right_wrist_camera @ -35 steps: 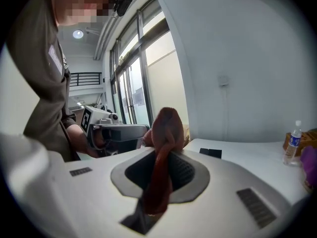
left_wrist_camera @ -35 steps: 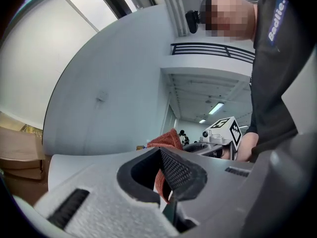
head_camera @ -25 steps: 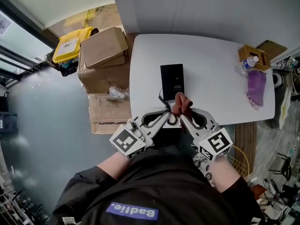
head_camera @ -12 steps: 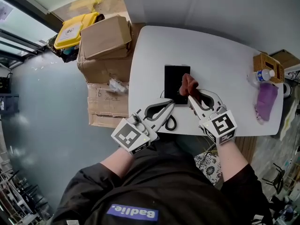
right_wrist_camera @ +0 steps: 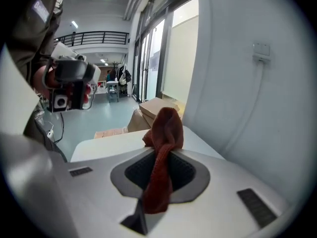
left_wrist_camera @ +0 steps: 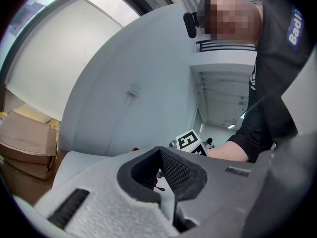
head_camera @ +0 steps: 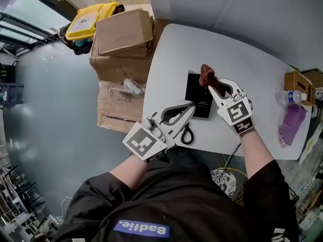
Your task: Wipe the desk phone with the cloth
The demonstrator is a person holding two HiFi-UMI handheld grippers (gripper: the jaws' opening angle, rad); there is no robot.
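A white table (head_camera: 242, 67) is carrying the scene, with stacked cardboard boxes (head_camera: 123, 32) and a yellow bin (head_camera: 93, 18) crowding the floor at its left side. At its far right end a wicker basket (head_camera: 295, 79), a water bottle (head_camera: 291, 96) and a purple bag (head_camera: 290, 122) are sitting well apart from the work. The black desk phone (head_camera: 197, 97) is lying flat near the middle of the table, and its coiled cord (head_camera: 186, 134) is trailing toward the near edge beside the left gripper. The right gripper (head_camera: 211, 84) is reaching forward over the phone's right side, its jaws pinching a reddish-brown cloth (head_camera: 206, 74) that is bunching up past the tips over the phone's far edge; whether the cloth is touching the phone cannot be told. In the right gripper view the cloth (right_wrist_camera: 166, 133) is hanging down between the closed pads of the right gripper (right_wrist_camera: 166, 152). The left gripper (head_camera: 191, 106) is angling in from the near left, tips just beside the phone's near left corner. In the left gripper view the jaws of the left gripper (left_wrist_camera: 159, 148) are meeting at their tips with nothing between them. Both forearms are stretching out from black sleeves.
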